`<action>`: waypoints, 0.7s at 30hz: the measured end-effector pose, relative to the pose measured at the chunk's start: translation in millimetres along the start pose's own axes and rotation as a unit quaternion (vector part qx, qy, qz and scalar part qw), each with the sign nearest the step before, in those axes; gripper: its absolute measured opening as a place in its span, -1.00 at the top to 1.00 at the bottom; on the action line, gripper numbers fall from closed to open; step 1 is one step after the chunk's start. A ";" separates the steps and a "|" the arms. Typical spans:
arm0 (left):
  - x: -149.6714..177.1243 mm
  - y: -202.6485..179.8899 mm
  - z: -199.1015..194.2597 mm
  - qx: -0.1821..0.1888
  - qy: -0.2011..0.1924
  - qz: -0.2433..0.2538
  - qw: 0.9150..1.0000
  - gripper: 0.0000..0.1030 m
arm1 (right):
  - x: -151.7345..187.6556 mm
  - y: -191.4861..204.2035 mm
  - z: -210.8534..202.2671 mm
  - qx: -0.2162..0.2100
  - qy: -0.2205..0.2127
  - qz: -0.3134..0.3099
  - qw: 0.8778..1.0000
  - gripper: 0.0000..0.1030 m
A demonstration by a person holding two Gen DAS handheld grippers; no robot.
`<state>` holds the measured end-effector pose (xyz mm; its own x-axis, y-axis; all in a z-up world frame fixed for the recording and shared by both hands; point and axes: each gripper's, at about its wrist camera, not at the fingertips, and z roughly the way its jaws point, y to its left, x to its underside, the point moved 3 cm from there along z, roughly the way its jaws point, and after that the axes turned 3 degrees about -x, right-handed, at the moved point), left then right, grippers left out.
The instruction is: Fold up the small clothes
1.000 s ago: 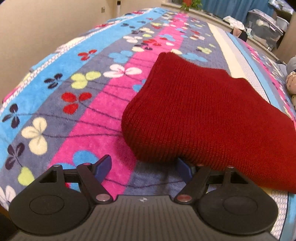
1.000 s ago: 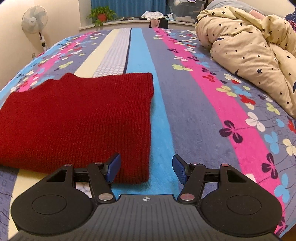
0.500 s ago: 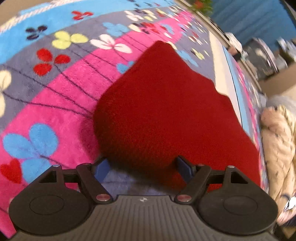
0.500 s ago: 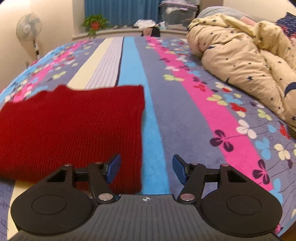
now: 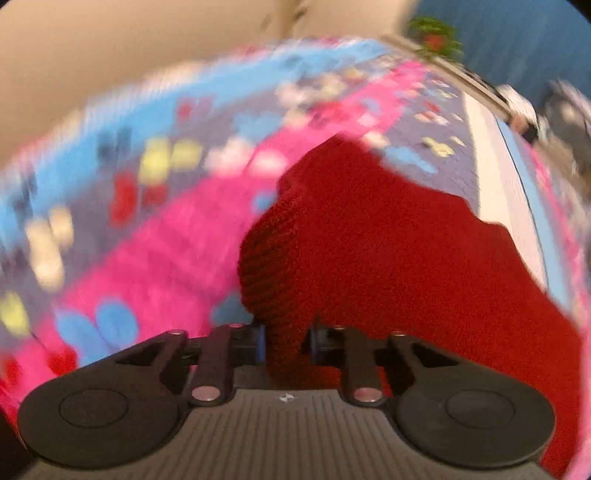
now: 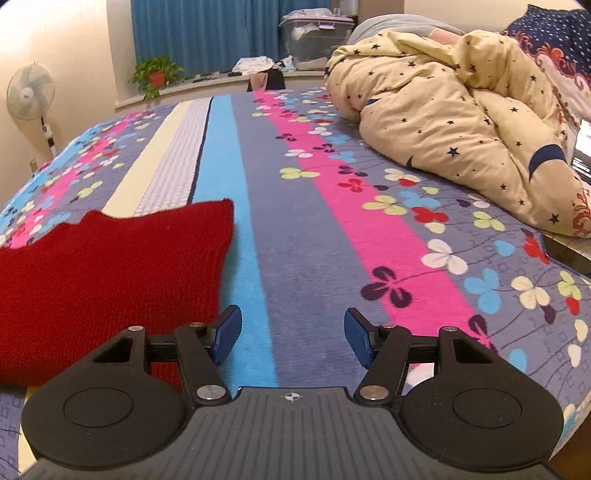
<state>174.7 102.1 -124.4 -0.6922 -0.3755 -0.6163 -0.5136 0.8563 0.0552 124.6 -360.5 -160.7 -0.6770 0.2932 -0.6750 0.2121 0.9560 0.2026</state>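
A red knitted garment (image 5: 388,251) lies folded on the striped floral bedspread (image 5: 155,251). My left gripper (image 5: 286,341) is shut on the garment's near edge, and the pinched fold bunches up between the blue pads. The left wrist view is blurred by motion. In the right wrist view the same garment (image 6: 110,280) lies at the left on the bedspread (image 6: 306,258). My right gripper (image 6: 291,338) is open and empty, just right of the garment's near right corner, over the blue stripe.
A crumpled cream duvet with stars (image 6: 454,133) lies at the right of the bed. A fan (image 6: 27,96), a potted plant (image 6: 155,74) and a plastic storage box (image 6: 317,33) stand beyond the far edge. A wall (image 5: 110,55) runs along the bed's left side.
My left gripper has closed on the garment's near edge and is moving, lifting that edge. My right gripper has drawn back to the right, off the garment, and stays open.
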 end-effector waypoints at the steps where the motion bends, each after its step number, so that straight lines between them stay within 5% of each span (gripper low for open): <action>1: -1.5 -21.2 -19.0 0.000 -0.041 0.034 0.999 0.69 | -1.3 -3.6 -0.9 0.004 -0.005 0.002 1.000 -0.23; 4: 8.0 -96.7 -77.2 0.043 -0.155 0.141 0.977 0.70 | -5.3 -14.4 -4.1 0.014 -0.020 0.012 1.000 -0.23; 7: 48.4 -176.2 -108.8 0.124 -0.182 0.255 0.942 0.71 | -10.0 -24.5 -7.3 0.031 -0.042 0.020 0.998 -0.23; 9: 91.0 -219.5 -113.4 0.153 -0.195 0.335 0.909 0.70 | -12.3 -31.6 -8.2 0.043 -0.052 0.025 0.997 -0.23; 11: 137.9 -256.1 -103.4 0.187 -0.172 0.421 0.871 0.57 | -13.1 -38.8 -7.6 0.048 -0.055 0.036 0.997 -0.23; 14: 183.7 -281.3 -74.5 0.237 -0.075 0.490 0.835 0.03 | -13.3 -48.3 -5.6 0.053 -0.053 0.058 0.996 -0.23; 17: 182.0 -273.2 -88.8 0.242 -0.113 0.507 0.819 -0.13 | -11.3 -52.7 -5.5 0.050 -0.051 0.072 0.995 -0.23; 21: 136.8 -231.5 -115.9 0.296 -0.102 0.449 0.837 -0.43 | -12.0 -45.2 -5.8 0.024 -0.056 0.070 0.996 -0.23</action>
<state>140.2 -188.6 -130.4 -0.5326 0.5308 -0.6593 0.5512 0.8086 0.2057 119.0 -407.2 -157.6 -0.5566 0.4188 -0.7176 0.3339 0.9036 0.2683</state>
